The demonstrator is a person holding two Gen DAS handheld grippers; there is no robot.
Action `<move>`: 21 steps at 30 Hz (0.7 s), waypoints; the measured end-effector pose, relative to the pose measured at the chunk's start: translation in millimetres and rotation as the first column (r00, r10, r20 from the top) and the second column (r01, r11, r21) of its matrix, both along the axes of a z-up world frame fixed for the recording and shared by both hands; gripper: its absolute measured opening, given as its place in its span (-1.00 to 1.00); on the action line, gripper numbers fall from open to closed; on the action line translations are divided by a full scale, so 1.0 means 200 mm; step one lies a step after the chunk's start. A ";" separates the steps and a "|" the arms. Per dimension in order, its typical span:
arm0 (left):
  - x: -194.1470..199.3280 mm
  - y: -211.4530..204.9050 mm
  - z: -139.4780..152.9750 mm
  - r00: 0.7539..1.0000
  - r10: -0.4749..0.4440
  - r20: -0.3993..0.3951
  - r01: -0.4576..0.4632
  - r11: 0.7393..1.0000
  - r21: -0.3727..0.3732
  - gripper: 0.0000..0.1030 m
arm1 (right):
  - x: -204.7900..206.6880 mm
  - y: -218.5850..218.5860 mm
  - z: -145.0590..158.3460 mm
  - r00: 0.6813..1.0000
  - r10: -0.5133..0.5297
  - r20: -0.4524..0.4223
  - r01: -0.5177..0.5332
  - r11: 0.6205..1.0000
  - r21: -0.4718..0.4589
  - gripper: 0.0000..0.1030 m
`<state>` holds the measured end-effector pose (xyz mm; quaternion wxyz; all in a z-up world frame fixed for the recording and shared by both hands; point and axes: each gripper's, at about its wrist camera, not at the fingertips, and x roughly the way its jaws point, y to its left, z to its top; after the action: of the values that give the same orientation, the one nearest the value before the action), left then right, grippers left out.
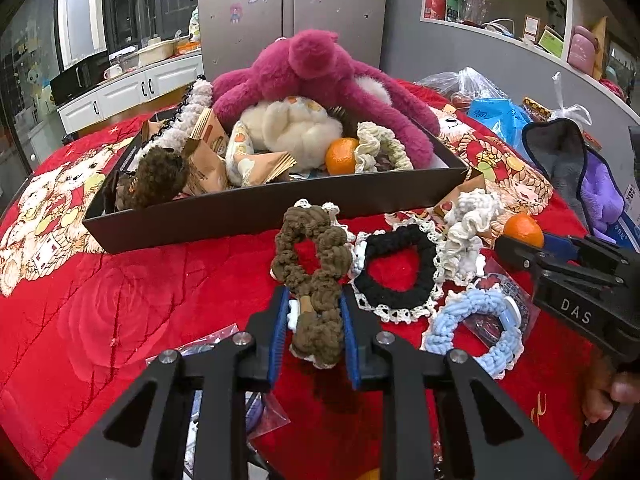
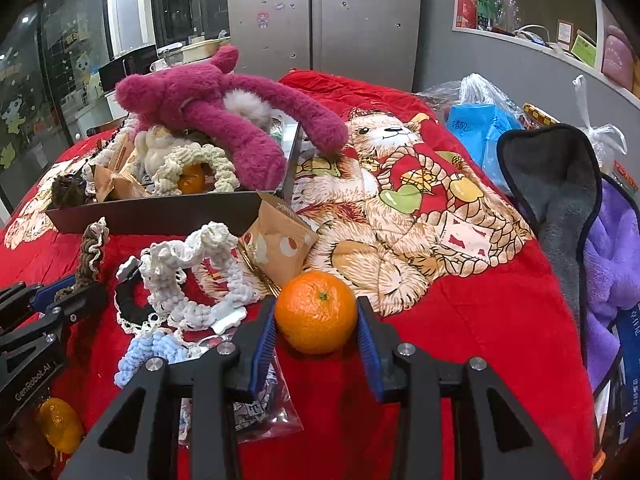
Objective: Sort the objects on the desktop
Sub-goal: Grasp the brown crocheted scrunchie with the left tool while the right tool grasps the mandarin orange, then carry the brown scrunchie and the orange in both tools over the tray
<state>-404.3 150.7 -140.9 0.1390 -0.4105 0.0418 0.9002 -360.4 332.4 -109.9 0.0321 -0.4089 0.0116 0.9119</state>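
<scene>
A brown knitted scrunchie (image 1: 308,236) lies on the red blanket in front of the dark box (image 1: 280,208). My left gripper (image 1: 314,300) is shut on its near end, with the blue pads pressing both sides. In the right wrist view an orange (image 2: 312,320) sits on the blanket, and my right gripper (image 2: 317,304) is shut on it, a pad against each side. That view also shows my left gripper (image 2: 60,296) at the left edge with the brown scrunchie (image 2: 90,248) rising from it. The left wrist view shows my right gripper (image 1: 528,242) at the right, around the orange (image 1: 523,230).
The box holds a pink plush (image 1: 316,64), a cream plush, snack packets, scrunchies and another orange (image 1: 342,156). Black (image 1: 394,264), white (image 1: 468,232) and light blue (image 1: 472,332) scrunchies lie between my grippers. A snack packet (image 2: 276,248) leans by the box corner. Grey and purple cloths (image 2: 560,200) and plastic bags crowd the right.
</scene>
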 end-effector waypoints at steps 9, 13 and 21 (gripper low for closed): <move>0.00 -0.02 0.01 1.000 0.013 0.002 -0.013 1.000 0.012 -0.51 | 0.02 -0.03 0.02 0.999 0.013 -0.030 -0.012 1.000 0.024 -0.25; 0.00 -0.03 0.01 1.000 0.013 0.005 -0.013 1.000 0.014 -0.51 | 0.03 -0.04 0.02 0.999 0.022 -0.039 -0.020 0.999 0.040 -0.25; 0.00 -0.04 0.01 1.000 0.017 0.009 -0.017 1.000 0.021 -0.51 | 0.04 -0.05 0.03 0.998 0.021 -0.055 -0.019 0.999 0.036 -0.25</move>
<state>-404.8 142.7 -138.9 0.1358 -0.4134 0.0280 0.8999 -352.8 322.3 -103.7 0.0299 -0.3828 -0.0076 0.9233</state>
